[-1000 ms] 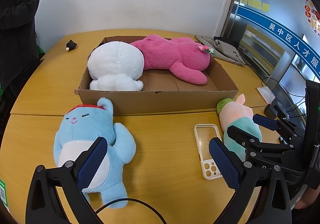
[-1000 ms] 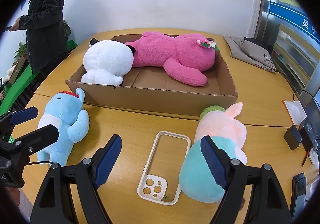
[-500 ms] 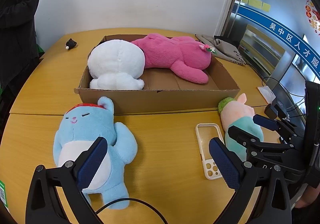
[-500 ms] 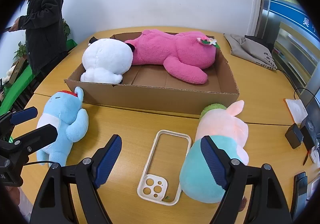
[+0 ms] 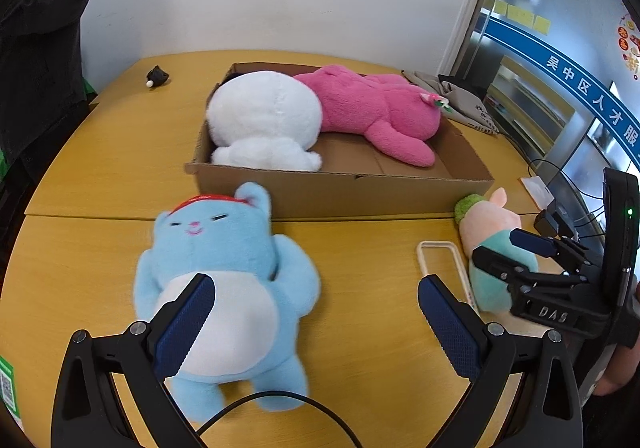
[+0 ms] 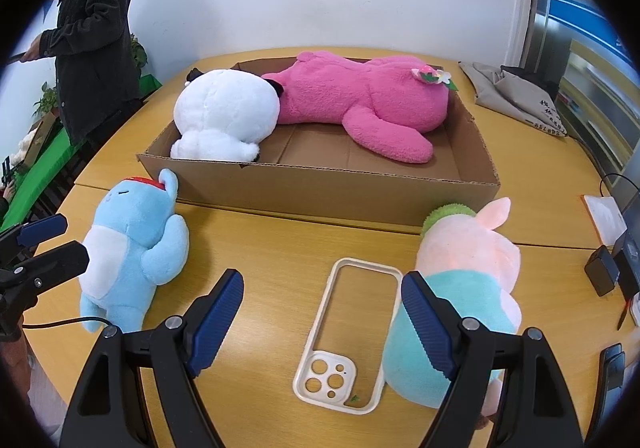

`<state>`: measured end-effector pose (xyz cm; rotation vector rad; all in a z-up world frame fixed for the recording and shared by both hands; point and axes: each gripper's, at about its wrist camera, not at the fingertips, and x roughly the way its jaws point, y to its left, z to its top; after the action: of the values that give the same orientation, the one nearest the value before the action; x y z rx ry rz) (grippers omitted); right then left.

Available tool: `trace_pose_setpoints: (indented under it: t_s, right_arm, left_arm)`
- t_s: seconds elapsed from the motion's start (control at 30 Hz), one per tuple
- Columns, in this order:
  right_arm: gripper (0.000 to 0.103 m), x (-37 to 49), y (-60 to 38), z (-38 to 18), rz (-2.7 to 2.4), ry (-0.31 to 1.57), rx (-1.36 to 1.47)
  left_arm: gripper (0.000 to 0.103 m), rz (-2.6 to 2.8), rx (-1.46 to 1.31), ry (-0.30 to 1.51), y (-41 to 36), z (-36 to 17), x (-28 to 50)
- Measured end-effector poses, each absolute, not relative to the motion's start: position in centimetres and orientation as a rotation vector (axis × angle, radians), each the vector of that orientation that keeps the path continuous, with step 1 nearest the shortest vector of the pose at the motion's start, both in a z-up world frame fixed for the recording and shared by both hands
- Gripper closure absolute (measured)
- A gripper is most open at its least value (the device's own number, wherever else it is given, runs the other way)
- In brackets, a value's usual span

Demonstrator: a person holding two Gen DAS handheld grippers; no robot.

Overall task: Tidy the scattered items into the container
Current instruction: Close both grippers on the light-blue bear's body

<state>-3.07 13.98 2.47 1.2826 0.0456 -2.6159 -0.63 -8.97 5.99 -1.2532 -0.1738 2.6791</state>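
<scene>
While your left gripper gapes over the blue plush bear, your right gripper — equally agape — straddles the phone case.

My left claw has two black arms shaped like skinny triangles with holes in them. Each finger wears a dark blue pad with tiny bumps. Round silver screws sit at the joints, and a thin black cable loops under it. My right claw looks the same, with ridged blue pads. From the left camera I can see its black side with the letters DAS and a small green light.
</scene>
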Motion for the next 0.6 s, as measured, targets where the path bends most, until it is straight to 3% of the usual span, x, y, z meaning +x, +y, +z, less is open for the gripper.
trace_pose_setpoints:
  t_s: [0.17,0.47,0.6]
  right_arm:
    - [0.022,-3.5,12.7,1.7,-2.539,-0.017,1.309]
    - [0.022,-5.7,7.6,-0.9,-2.299,-0.201,1.388]
    - [0.023,-8.2,5.7,-2.6,-2.223,-0.316,1.457]
  left_arm:
    - [0.0,2.688,-1.308,-0.193,-13.5,4.9,-0.7]
    - [0.002,2.644,-1.397,-0.388,-21.2,1.5,-2.0]
    - [0.018,2.613,-1.476,-0.477,-23.7,-1.0,-3.2]
